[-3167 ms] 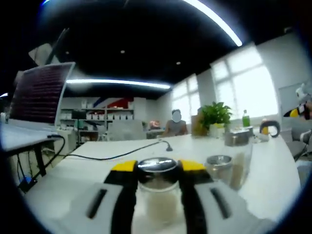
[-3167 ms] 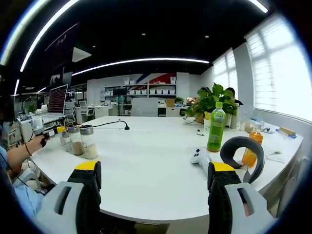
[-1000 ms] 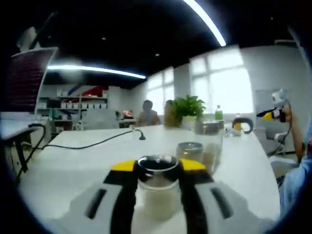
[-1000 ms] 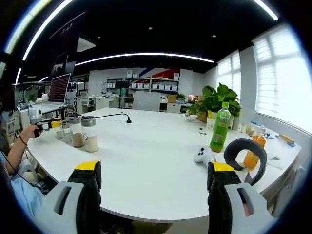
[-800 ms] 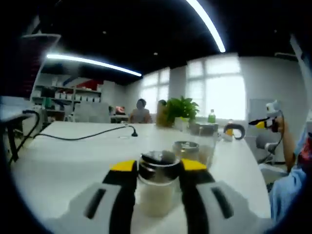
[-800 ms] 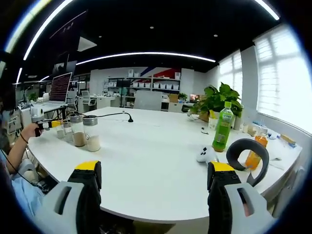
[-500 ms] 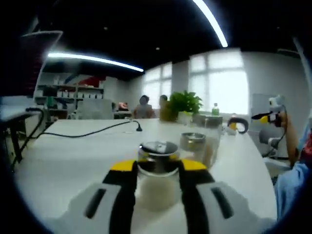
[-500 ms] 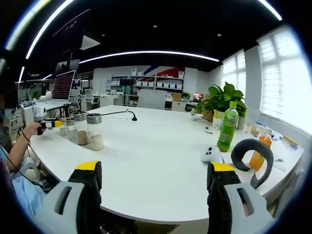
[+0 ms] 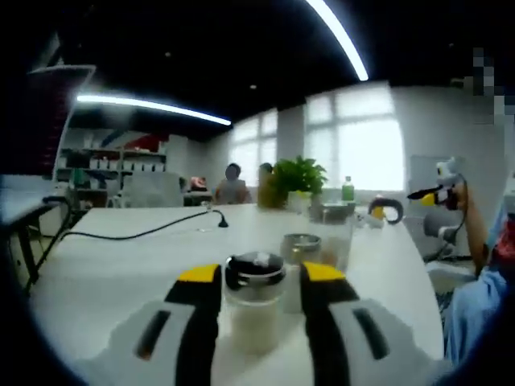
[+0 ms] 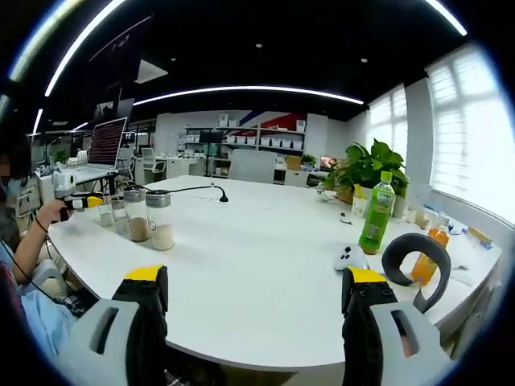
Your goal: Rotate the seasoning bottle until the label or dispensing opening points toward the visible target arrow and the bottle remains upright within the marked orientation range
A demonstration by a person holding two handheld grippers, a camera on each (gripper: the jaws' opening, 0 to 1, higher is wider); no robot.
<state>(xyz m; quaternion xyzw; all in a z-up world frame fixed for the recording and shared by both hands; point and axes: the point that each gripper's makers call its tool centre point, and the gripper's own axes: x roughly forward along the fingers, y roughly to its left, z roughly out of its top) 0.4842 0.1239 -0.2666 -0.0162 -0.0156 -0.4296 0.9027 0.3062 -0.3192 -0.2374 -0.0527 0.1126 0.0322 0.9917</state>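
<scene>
A glass seasoning bottle (image 9: 254, 310) with a metal lid and white powder stands upright on the white table (image 9: 121, 273), between the yellow-tipped jaws of my left gripper (image 9: 259, 275). Its jaws stand slightly off the glass, with a thin gap on each side. Two more lidded bottles (image 9: 302, 245) stand just behind it. In the right gripper view the same row of bottles (image 10: 159, 219) sits at the far left, with a hand holding the left gripper (image 10: 80, 201) beside it. My right gripper (image 10: 253, 299) is wide open over the table's near edge and holds nothing.
A green drink bottle (image 10: 376, 213), a white controller (image 10: 350, 257), black headphones (image 10: 414, 257) and an orange bottle (image 10: 426, 261) lie at the right. A potted plant (image 10: 366, 169), a black cable (image 10: 201, 191) and a laptop (image 10: 105, 141) are farther back. People sit at the far end (image 9: 233, 181).
The left jaws, earlier pressed on the bottle, have spread a little and now stand off it. Both views have shifted slightly with the hands.
</scene>
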